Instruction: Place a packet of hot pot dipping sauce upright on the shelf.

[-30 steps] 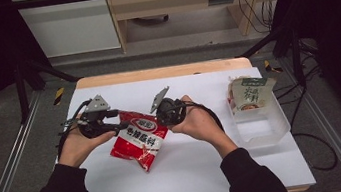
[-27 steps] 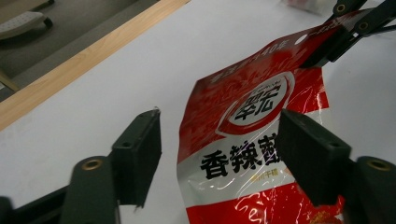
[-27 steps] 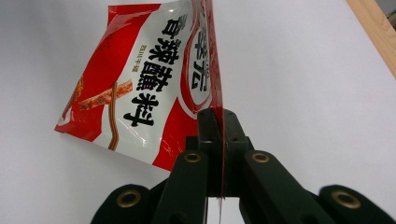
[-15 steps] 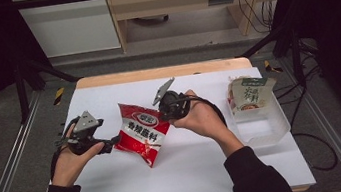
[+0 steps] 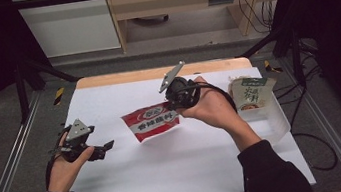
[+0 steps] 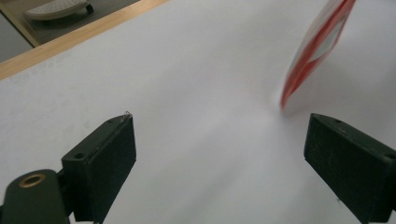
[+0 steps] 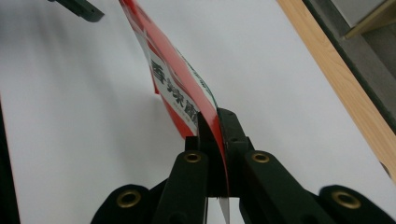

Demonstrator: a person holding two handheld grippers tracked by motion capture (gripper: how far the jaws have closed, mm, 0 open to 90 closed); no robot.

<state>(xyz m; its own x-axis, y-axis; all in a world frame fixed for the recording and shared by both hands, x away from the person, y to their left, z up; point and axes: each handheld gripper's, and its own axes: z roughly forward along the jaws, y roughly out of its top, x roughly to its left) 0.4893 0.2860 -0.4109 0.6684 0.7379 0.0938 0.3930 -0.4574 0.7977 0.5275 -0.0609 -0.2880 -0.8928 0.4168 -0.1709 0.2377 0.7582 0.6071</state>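
A red seasoning packet (image 5: 153, 121) with white label hangs just above the white table (image 5: 179, 175), held by its right edge. My right gripper (image 5: 176, 108) is shut on that edge; in the right gripper view the jaws pinch the packet (image 7: 180, 93) at the gripper (image 7: 216, 135). My left gripper (image 5: 103, 151) sits low at the table's left, apart from the packet. Its jaws have just been opening and stand wide in the left gripper view (image 6: 224, 158), nothing between them; the packet (image 6: 317, 46) shows blurred beyond.
A clear plastic bin (image 5: 274, 121) stands at the table's right edge with a green-and-white packet (image 5: 250, 93) upright in it. The table's wooden far edge (image 5: 155, 73) runs along the back. Metal frame rails flank both sides.
The left gripper let go of the red packet, opened, and moved left and down. The right gripper rose with the packet, lifting it off the table.
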